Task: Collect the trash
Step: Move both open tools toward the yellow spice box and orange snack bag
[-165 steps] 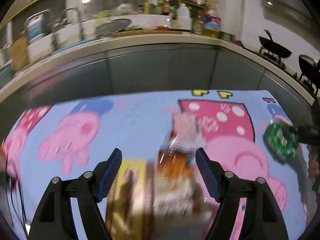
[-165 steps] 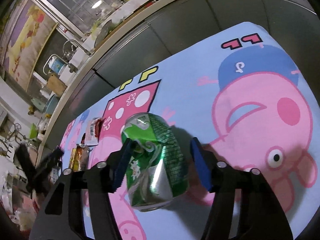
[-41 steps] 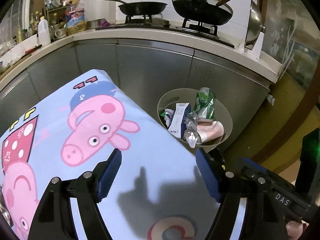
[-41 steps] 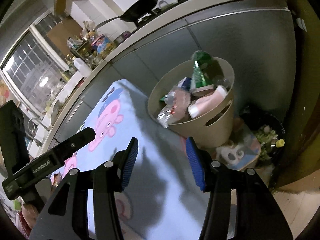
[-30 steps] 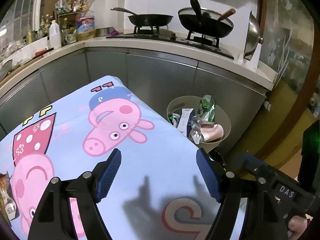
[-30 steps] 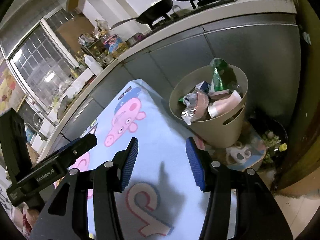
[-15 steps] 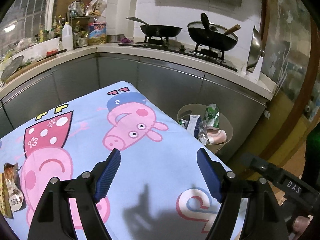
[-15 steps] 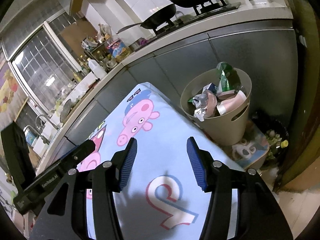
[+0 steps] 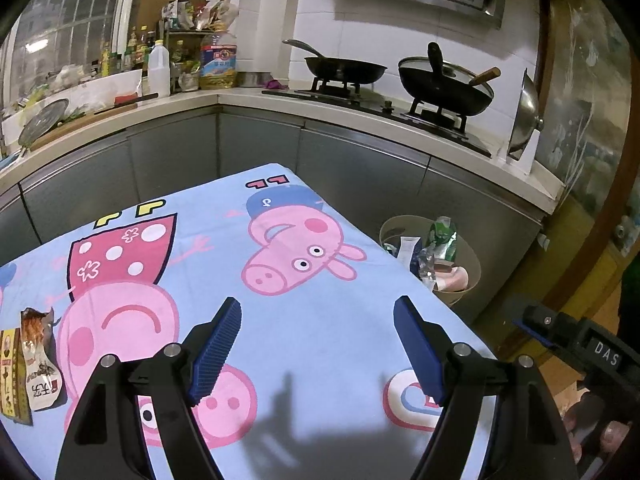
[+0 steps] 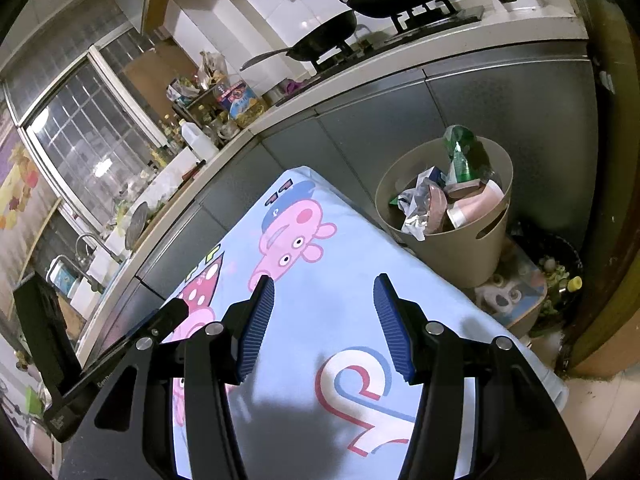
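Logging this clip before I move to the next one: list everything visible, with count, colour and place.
tablecloth: one, light blue with pink pig cartoons, covers the table
snack wrappers: two, orange-white and yellow, left edge of the cloth
trash bin: one, beige, on the floor off the table's far right corner, full
green can: one, sticking up from the bin
pans: two, black, on the stove
oil bottle: one, yellow, counter corner
left tongs: open, empty, blue pads
right tongs: open, empty, blue pads
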A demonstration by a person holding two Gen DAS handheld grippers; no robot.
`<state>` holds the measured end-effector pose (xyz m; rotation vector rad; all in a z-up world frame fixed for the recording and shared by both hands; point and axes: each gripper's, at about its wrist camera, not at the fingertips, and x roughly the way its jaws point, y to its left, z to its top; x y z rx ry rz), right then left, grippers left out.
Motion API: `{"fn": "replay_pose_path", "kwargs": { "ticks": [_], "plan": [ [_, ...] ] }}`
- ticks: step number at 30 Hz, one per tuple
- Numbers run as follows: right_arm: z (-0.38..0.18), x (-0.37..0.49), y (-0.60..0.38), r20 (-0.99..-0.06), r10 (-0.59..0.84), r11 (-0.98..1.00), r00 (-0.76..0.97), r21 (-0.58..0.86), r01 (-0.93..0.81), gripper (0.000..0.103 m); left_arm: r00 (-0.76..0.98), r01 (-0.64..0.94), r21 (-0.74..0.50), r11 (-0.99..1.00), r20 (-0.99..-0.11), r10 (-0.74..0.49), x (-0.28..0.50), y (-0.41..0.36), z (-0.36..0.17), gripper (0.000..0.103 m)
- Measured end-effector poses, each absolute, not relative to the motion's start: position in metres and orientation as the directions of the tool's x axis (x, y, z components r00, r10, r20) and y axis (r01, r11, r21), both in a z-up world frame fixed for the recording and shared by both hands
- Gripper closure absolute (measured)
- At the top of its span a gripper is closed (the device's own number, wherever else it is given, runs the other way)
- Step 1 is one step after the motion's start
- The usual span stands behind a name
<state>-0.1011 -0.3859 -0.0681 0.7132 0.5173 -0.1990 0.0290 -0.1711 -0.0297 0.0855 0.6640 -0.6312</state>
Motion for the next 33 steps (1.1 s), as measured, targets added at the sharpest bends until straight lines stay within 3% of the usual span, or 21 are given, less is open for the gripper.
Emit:
{"fn": "replay_pose_path", "kwargs": {
  "ticks": [33],
  "plan": [
    [-0.072,-0.085,-0.346,-0.543,0.057,0.793,0.838,0.534,0.293,0.051,0.644,0.512,-0.123,0.850,-0.600,-0.475,0.030,-0.132,-0.041,0.025]
  ]
}}
